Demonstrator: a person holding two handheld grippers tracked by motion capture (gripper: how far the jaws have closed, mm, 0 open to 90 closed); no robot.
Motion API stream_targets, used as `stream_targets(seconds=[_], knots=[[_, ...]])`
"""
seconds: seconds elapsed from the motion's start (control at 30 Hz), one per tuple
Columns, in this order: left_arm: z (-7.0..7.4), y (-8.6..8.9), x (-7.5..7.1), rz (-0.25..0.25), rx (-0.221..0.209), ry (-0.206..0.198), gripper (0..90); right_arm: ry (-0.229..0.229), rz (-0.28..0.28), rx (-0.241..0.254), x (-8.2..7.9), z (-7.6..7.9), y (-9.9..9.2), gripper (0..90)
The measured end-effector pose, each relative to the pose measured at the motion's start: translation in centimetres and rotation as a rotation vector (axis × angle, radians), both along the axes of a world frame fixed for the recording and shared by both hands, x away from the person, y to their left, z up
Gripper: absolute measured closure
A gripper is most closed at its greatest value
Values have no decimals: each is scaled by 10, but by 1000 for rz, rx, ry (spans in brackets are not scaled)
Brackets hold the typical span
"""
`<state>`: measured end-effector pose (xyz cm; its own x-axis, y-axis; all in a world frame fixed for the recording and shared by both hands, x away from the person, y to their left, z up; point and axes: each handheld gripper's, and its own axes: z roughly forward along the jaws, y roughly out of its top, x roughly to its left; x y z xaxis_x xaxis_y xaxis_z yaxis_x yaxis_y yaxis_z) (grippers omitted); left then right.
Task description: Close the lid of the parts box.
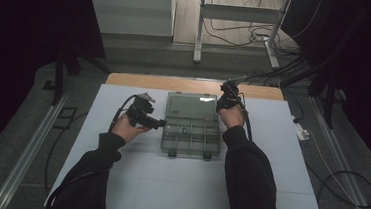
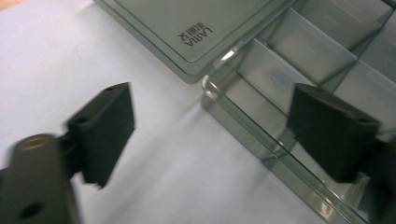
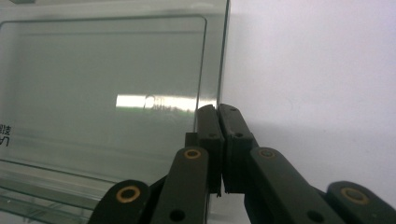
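A clear grey compartment box (image 1: 190, 140) lies open on the white table sheet, its lid (image 1: 192, 106) folded back flat behind the tray. My left gripper (image 1: 161, 124) is at the tray's left side. In the left gripper view my left gripper (image 2: 217, 133) is open, and its pads (image 2: 107, 130) straddle the tray's left wall (image 2: 252, 123) without touching it. My right gripper (image 1: 220, 105) is at the lid's right edge. In the right gripper view my right gripper (image 3: 218, 112) is shut, and the lid's thin right edge (image 3: 223, 56) runs down between its pads.
The white sheet (image 1: 177, 189) covers the table, with a wooden strip (image 1: 195, 85) at the back. Behind stand metal frame legs (image 1: 199, 30) and floor cables (image 1: 347, 187). A small white block (image 1: 301, 131) lies off the sheet's right edge. Both sleeves reach in from below.
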<state>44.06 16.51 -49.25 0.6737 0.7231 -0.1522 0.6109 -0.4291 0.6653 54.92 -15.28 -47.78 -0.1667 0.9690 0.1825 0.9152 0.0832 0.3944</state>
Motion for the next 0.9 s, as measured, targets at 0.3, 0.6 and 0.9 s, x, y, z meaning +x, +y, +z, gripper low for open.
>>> stream_targets(seconds=[0.3, 0.6, 0.9], knots=[[1, 2, 21, 57, -29, 12, 711, -70, 16, 24, -11, 8, -5, 873], [-9, 1, 38, 103, -27, 48, 888, -117, 22, 39, -19, 11, -8, 874], [-27, -13, 57, 132, -12, 78, 888, -179, 37, 50, -30, 16, -9, 876]])
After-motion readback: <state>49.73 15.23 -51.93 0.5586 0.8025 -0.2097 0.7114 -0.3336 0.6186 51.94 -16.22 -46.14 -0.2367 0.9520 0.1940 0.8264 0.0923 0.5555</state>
